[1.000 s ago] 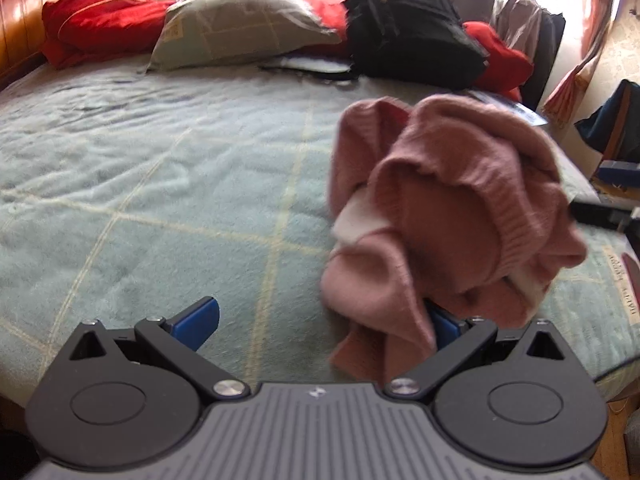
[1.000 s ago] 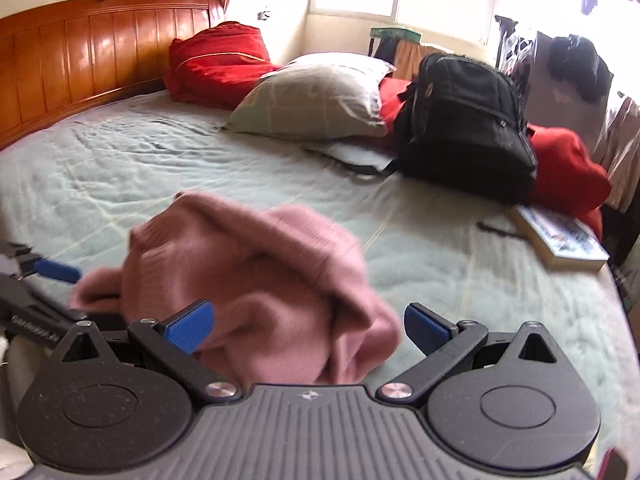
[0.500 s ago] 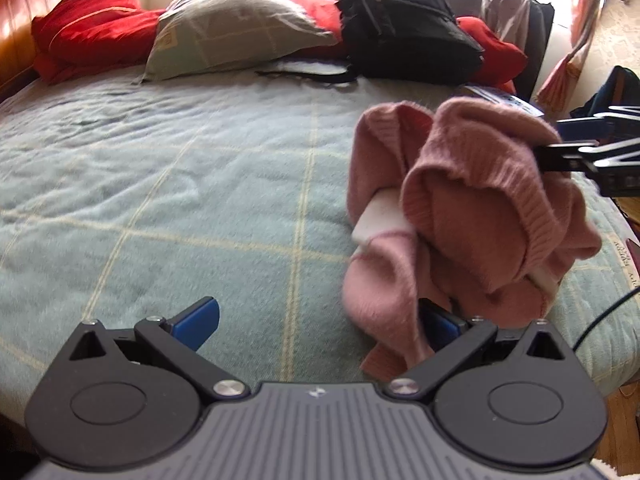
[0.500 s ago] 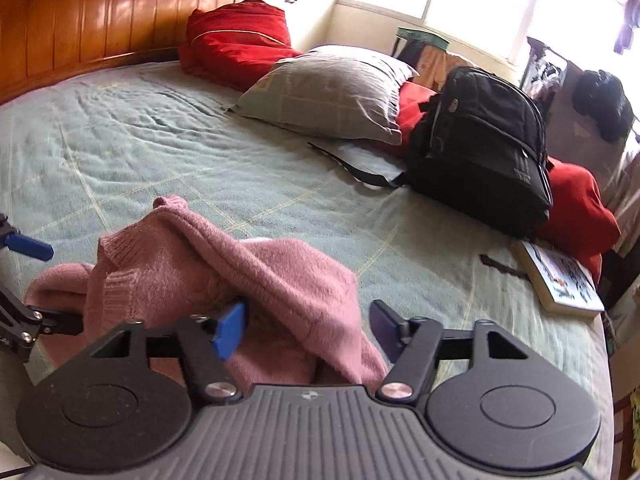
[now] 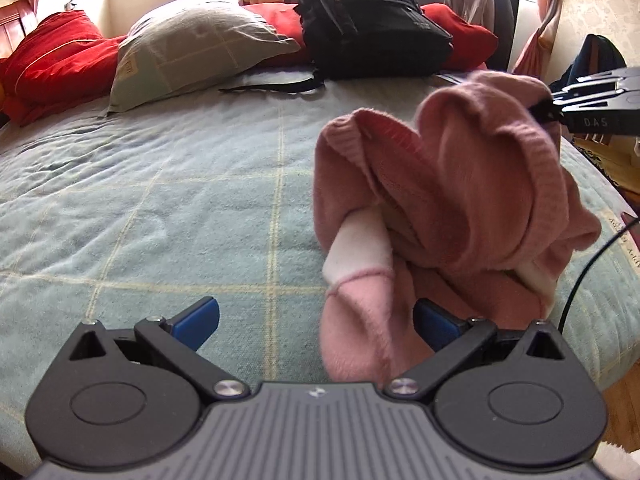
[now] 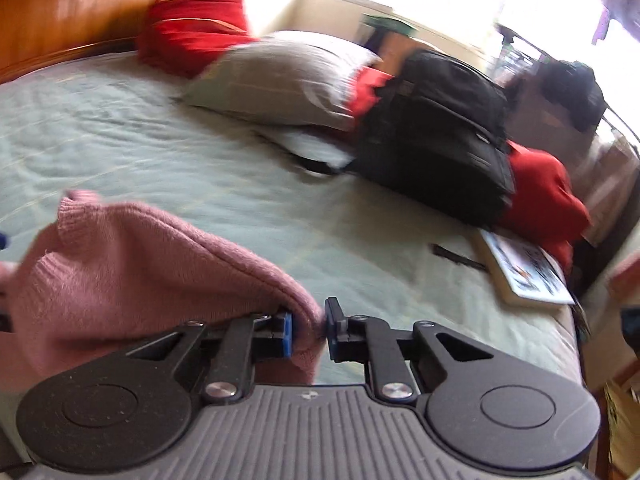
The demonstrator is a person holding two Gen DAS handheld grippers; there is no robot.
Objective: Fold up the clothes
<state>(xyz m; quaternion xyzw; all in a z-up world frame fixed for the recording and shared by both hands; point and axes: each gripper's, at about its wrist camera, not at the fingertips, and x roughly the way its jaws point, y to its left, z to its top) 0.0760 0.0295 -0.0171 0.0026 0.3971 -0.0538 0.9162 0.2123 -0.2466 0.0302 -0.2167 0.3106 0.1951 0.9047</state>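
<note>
A crumpled pink knit sweater (image 5: 460, 200) with a white inner band hangs bunched above the pale green bedspread (image 5: 160, 200). My left gripper (image 5: 316, 324) is open, its blue pads spread wide. The sweater's lowest fold dangles between them, in front of the right pad. In the right wrist view my right gripper (image 6: 308, 334) is shut on a ribbed edge of the sweater (image 6: 120, 256). The left wrist view shows that same right gripper (image 5: 554, 110) pinching the garment's top right corner and holding it up.
A grey pillow (image 5: 192, 52), red cushions (image 5: 52, 60) and a black backpack (image 5: 372, 20) lie along the far side of the bed. A book (image 6: 524, 272) sits near the bed's right edge. A black cable (image 5: 580, 272) hangs at the right.
My right gripper went from open to shut on the sweater's edge and now holds it up to the right. My left gripper stayed open while its view swung towards the window.
</note>
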